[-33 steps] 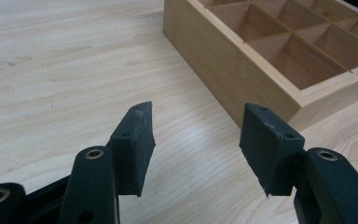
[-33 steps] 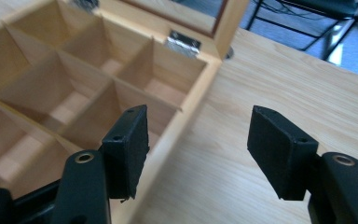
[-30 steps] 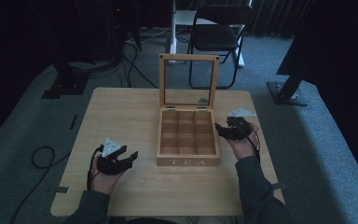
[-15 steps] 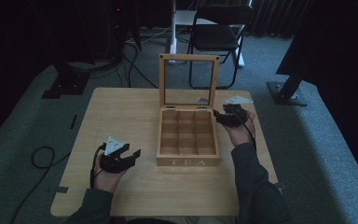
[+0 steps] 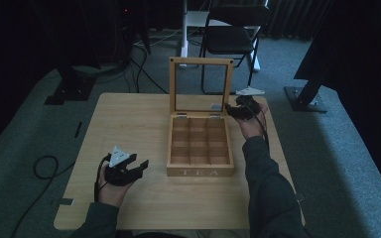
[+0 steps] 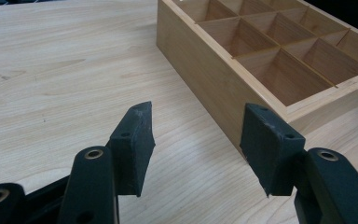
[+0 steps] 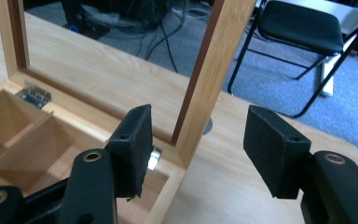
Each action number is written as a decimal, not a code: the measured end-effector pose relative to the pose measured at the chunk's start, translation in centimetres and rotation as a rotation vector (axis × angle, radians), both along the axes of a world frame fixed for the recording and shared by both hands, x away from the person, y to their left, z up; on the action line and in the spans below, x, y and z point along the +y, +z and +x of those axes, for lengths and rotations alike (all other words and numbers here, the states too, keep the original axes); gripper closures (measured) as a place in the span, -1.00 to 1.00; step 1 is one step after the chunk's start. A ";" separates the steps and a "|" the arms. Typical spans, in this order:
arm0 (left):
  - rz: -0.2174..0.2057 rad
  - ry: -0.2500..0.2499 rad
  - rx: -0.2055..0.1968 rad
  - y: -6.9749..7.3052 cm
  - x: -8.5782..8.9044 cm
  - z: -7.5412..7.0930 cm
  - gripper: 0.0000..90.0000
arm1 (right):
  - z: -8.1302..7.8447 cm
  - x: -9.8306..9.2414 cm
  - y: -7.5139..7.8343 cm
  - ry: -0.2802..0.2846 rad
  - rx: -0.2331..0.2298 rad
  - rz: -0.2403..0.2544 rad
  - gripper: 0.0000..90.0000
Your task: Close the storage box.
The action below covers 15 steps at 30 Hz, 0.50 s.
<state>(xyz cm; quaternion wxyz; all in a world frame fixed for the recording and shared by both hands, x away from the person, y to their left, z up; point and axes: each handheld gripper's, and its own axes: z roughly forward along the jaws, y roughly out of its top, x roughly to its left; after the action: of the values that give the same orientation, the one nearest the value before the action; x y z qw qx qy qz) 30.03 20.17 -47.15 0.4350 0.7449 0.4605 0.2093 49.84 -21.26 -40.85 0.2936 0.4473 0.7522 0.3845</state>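
Note:
A wooden tea box [image 5: 200, 172] with several empty compartments stands mid-table, its glass-paned lid [image 5: 201, 62] upright at the back. My right gripper [image 5: 229, 110] is at the box's back right corner. In the right gripper view it [image 7: 198, 140] is open; its jaws have just been opening, and the lid's right frame post [image 7: 214, 70] stands between them untouched. My left gripper [image 5: 140, 168] rests near the table's front left, open and empty. In the left gripper view it [image 6: 196, 140] points at the box's front corner [image 6: 205, 84].
The light wooden table [image 5: 129, 119] has bare room left of the box. A black folding chair [image 5: 233, 37] stands behind the table. Dark stand bases [image 5: 72, 91] and cables [image 5: 44, 166] lie on the grey carpet around it.
My right gripper has moved toward the back along the box's right side, up to the lid's right frame. The left gripper has stayed where it was.

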 end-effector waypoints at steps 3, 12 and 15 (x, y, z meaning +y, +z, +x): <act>0.003 0.002 0.004 0.0 0.0 0.0 -0.01 | 0.6 -0.1 0.0 -0.007 0.008 0.010 -0.08; 0.006 0.012 0.000 0.7 0.5 1.1 -0.01 | 4.1 0.1 0.5 0.009 0.068 0.066 -0.24; 0.019 0.002 -0.005 1.2 0.3 1.7 -0.01 | 5.0 0.6 0.8 0.015 0.068 0.063 -0.28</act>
<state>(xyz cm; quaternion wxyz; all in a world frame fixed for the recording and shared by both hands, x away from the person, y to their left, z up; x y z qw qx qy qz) 31.70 20.43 -45.98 0.4290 0.7481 0.4581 0.2157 54.83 -20.70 -40.03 0.2509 0.4635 0.7525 0.3948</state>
